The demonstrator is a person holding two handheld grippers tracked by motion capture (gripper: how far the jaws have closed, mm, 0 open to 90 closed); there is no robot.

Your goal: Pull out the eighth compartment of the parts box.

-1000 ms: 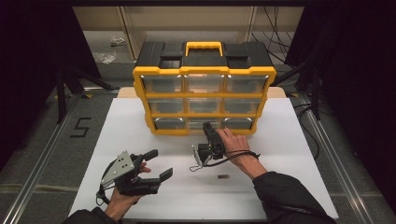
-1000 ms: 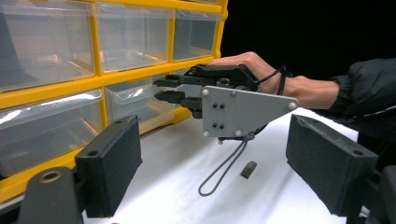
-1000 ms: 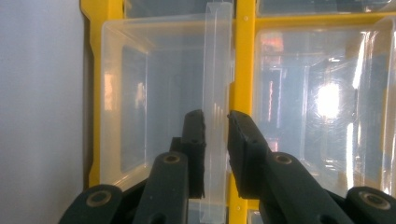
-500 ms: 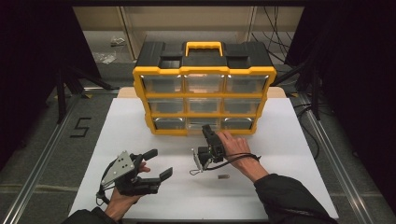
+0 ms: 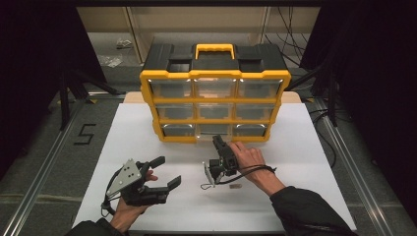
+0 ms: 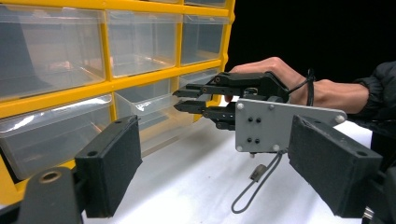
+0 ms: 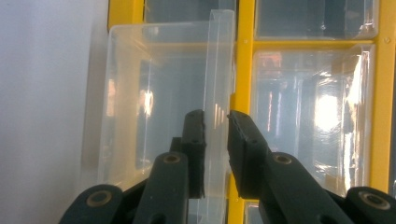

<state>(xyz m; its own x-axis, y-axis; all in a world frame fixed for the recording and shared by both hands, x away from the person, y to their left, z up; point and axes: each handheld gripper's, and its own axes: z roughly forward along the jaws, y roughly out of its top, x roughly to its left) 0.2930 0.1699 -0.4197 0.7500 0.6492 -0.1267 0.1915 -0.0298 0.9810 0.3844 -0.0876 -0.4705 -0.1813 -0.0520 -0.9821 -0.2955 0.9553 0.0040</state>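
A yellow and black organiser with clear drawers stands at the back of the white table. Its bottom middle drawer is pulled partly out. My right gripper is shut on that drawer's clear front lip, one pad on each side of the plastic. From the left gripper view, the right gripper reaches the drawer from the right, with a hand behind it. My left gripper rests at the near left of the table, open, with nothing between its pads.
A small brown piece lies on the white tabletop just in front of the right wrist. A thin cable loop hangs from the right gripper onto the table. Dark floor and metal rails flank the table.
The right gripper has edged slightly toward the near side with the drawer's front still in its jaws. The left gripper has stayed put.
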